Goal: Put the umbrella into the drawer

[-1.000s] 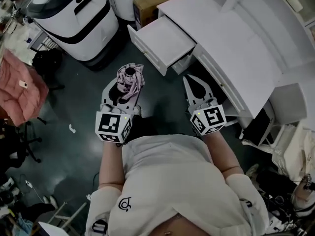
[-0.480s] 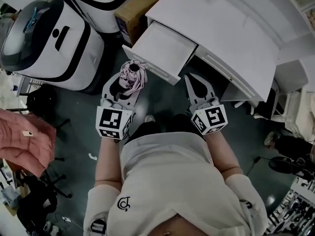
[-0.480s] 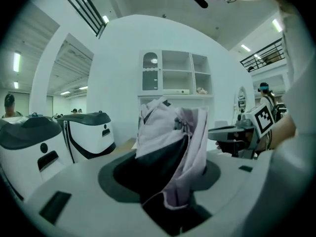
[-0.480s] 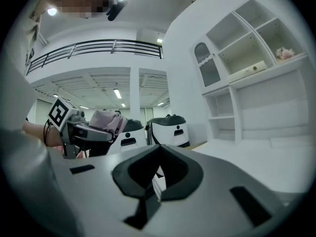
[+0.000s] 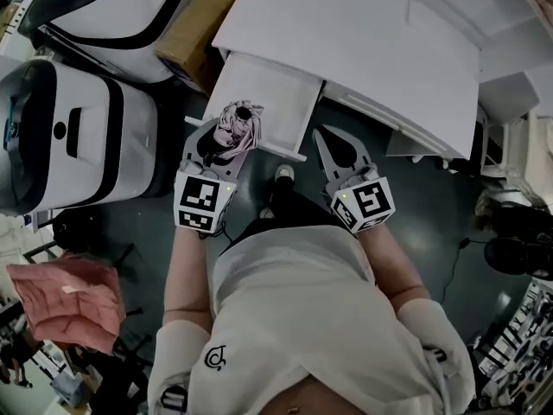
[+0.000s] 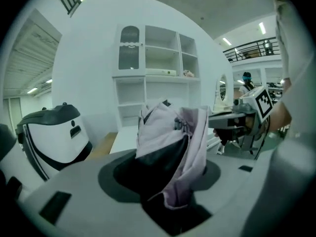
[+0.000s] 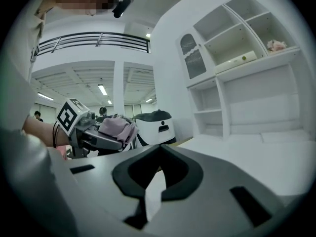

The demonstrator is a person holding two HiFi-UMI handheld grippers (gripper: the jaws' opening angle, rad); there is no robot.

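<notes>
Our left tongs [image 5: 223,143] clench the umbrella [image 5: 238,124] at upper centre, over the open drawer's [image 5: 268,93] near edge. Right tongs [image 5: 324,138] are closed, empty. We should clear the edge, lower it, then release.

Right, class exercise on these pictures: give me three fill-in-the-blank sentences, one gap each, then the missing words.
1. The left gripper is shut on a folded pink ___.
2. The desk's drawer stands ___.
3. The right gripper holds ___.
Missing words: umbrella; open; nothing.
</notes>
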